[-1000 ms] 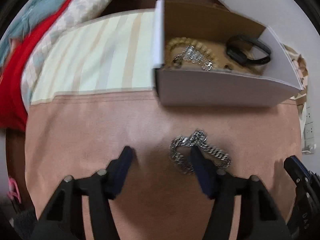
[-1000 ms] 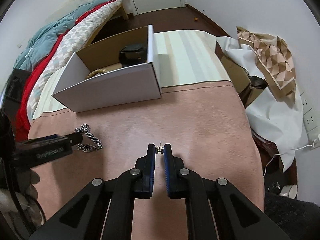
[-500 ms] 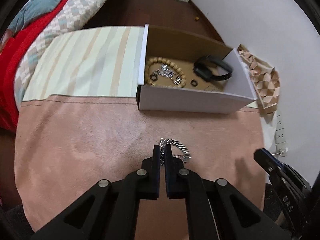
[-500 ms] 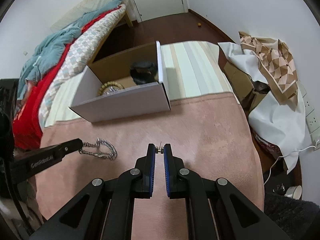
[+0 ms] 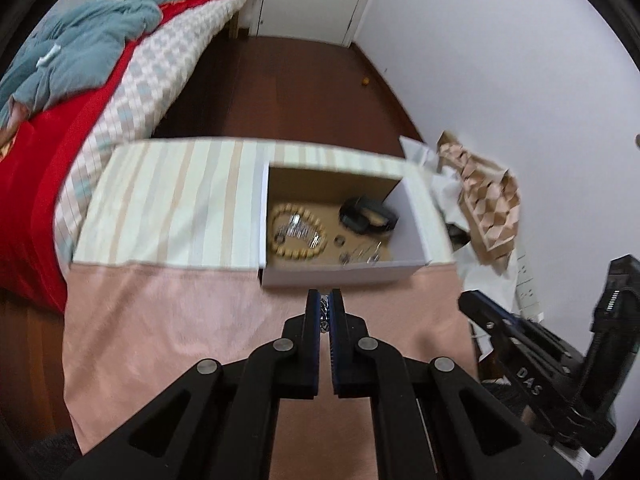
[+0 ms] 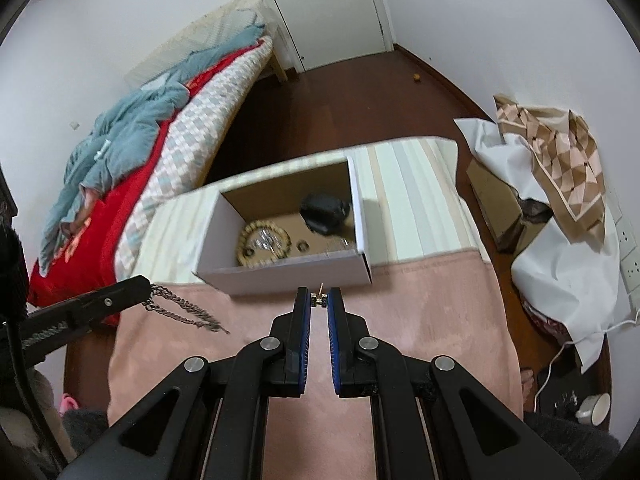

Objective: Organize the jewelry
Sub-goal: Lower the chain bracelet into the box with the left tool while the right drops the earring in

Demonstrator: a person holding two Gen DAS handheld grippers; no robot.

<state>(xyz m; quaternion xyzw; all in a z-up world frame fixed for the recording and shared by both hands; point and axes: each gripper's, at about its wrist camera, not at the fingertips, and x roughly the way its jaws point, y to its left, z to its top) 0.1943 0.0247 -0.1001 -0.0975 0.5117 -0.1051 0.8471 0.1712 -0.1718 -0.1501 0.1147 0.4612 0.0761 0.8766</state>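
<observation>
Chain (image 6: 180, 308) is dangling from the left gripper (image 5: 325, 312), whose jaws are clenched on its top links — the loose end is trailing down toward the pink blanket (image 6: 420, 320) without quite settling on it, as far as the right view shows. Its long axis is running slantwise, from the pinch down and toward the middle of the bed. The right gripper (image 6: 319, 300) is gripping a tiny earring (image 6: 319, 299) at its very tips, jaws nearly closed around it.

Both loads are heading, I judge, for the box (image 5: 340, 274), which is sitting open-topped just beyond both pairs of tips on the blanket's far edge. Inside it beads (image 5: 298, 236), a black band (image 5: 368, 216) and small rings are already lying. From the left jaws the box is lying straight ahead and slightly below; the chain is hanging under them, so it needs lifting clear of the near wall before release. Neither hand is looking clearly nearer — both are standing just short of that wall.
</observation>
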